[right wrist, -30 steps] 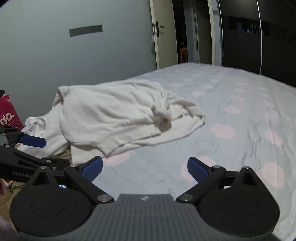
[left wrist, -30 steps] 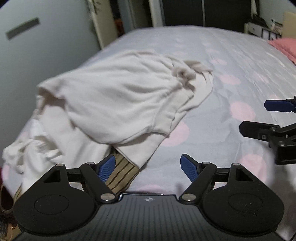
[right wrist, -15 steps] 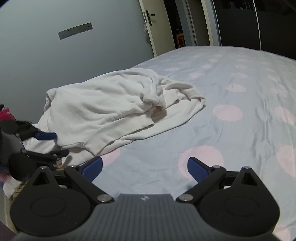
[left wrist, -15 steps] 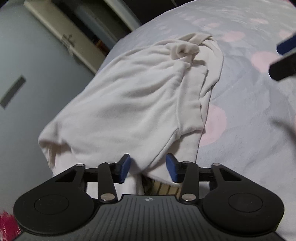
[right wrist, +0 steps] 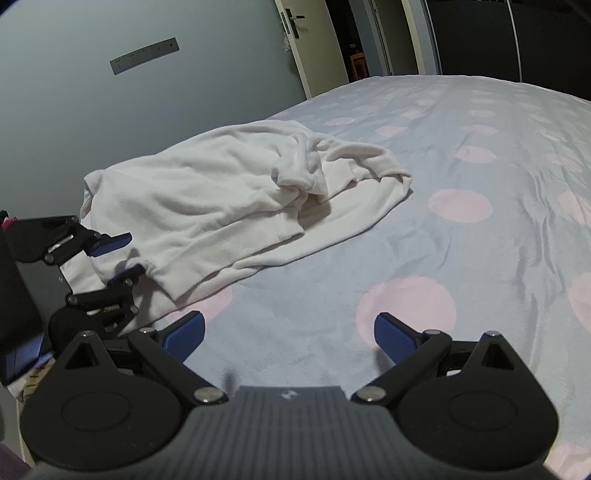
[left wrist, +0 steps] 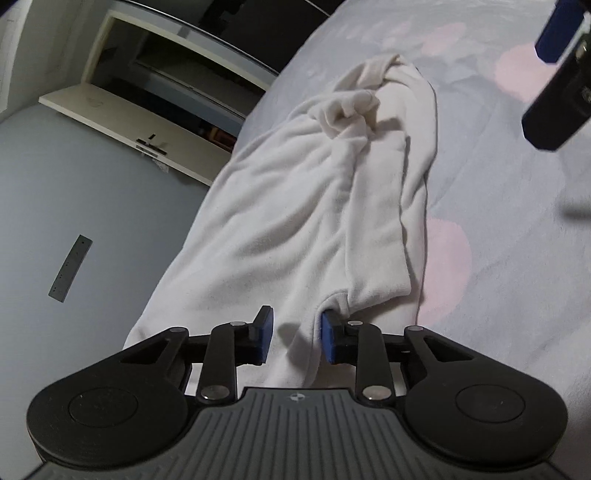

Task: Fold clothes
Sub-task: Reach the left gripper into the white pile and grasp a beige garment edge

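Note:
A crumpled white garment [left wrist: 314, 206] lies on the left part of the bed, also seen in the right wrist view [right wrist: 221, 192]. My left gripper [left wrist: 295, 336] is at its near hem, rolled sideways. Its jaws are closing with a fold of the white cloth between the blue pads [left wrist: 264, 336], which do not clearly pinch it. In the right wrist view the left gripper [right wrist: 122, 256] sits at the garment's near-left corner. My right gripper [right wrist: 288, 332] hangs open over bare sheet with nothing between its fingers. One of its blue pads [left wrist: 557, 33] shows at the top right of the left wrist view.
The bed sheet [right wrist: 461, 258] is grey-blue with pink dots and stretches wide to the right of the garment. A grey wall [right wrist: 110, 122] runs along the bed's left side, with an open door [right wrist: 306, 44] and dark wardrobe fronts behind.
My left gripper dropped to the garment's near hem, rolled sideways and narrowed its jaws around a fold of cloth. The right gripper drifted a little and stayed open.

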A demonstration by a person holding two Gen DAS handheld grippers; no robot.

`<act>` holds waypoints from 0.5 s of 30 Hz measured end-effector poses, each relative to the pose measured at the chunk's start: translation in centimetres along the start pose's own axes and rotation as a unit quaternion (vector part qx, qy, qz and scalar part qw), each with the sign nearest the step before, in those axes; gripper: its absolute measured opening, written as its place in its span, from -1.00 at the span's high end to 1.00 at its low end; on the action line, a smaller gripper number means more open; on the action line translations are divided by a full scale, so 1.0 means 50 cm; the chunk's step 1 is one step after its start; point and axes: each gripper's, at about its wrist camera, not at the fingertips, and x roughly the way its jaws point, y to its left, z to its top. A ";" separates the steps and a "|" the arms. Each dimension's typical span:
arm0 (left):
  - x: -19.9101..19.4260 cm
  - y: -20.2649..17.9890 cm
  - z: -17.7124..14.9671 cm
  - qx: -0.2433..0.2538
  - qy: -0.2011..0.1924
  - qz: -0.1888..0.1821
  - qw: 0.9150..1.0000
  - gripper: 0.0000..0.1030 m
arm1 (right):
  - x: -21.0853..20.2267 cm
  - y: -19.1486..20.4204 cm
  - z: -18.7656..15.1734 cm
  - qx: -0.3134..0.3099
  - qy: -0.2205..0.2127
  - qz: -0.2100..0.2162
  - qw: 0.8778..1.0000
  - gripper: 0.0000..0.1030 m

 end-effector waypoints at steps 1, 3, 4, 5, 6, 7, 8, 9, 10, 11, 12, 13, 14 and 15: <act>0.004 -0.004 0.000 0.004 0.005 -0.002 1.000 0.50 | 0.001 -0.001 0.000 0.000 0.000 -0.002 1.000 -0.93; 0.011 -0.013 -0.002 0.012 0.014 -0.004 1.000 0.50 | 0.001 -0.005 0.001 0.007 0.000 -0.002 1.000 -0.93; 0.015 -0.016 -0.003 0.016 0.018 -0.002 1.000 0.50 | 0.001 -0.007 0.001 0.009 0.000 -0.002 1.000 -0.93; 0.017 -0.016 -0.003 0.016 0.020 0.003 1.000 0.50 | 0.001 -0.008 0.002 0.012 0.001 -0.002 1.000 -0.93; 0.018 -0.016 -0.001 0.015 0.021 0.008 1.000 0.50 | 0.001 -0.008 0.002 0.012 0.000 -0.003 1.000 -0.93; 0.017 -0.013 0.001 0.012 0.018 0.013 1.000 0.50 | 0.000 -0.008 0.001 0.011 0.000 -0.003 1.000 -0.93; 0.013 -0.010 0.004 0.008 0.013 0.016 1.000 0.55 | 0.000 -0.007 0.001 0.009 -0.001 -0.005 1.000 -0.93; 0.008 -0.003 0.009 -0.001 0.005 0.018 1.000 0.63 | 0.000 -0.006 0.001 0.007 -0.002 -0.006 1.000 -0.93; 0.002 0.006 0.014 -0.012 -0.003 0.017 1.000 0.85 | -0.001 -0.006 0.001 0.006 -0.004 -0.009 1.000 -0.93; -0.007 0.016 0.022 -0.024 -0.011 0.012 1.000 0.93 | -0.002 -0.007 0.001 0.004 -0.007 -0.013 1.000 -0.93; -0.015 0.026 0.029 -0.036 -0.019 0.007 0.999 0.94 | -0.004 -0.008 0.001 0.003 -0.010 -0.016 1.000 -0.93; -0.022 0.033 0.037 -0.045 -0.024 0.002 0.999 0.95 | -0.007 -0.010 0.001 0.003 -0.013 -0.020 1.000 -0.93; -0.029 0.041 0.045 -0.054 -0.030 -0.004 0.998 0.95 | -0.009 -0.012 0.001 0.003 -0.016 -0.023 1.000 -0.93; -0.038 0.046 0.053 -0.061 -0.036 -0.008 0.997 0.95 | -0.011 -0.013 0.002 0.003 -0.019 -0.026 0.999 -0.93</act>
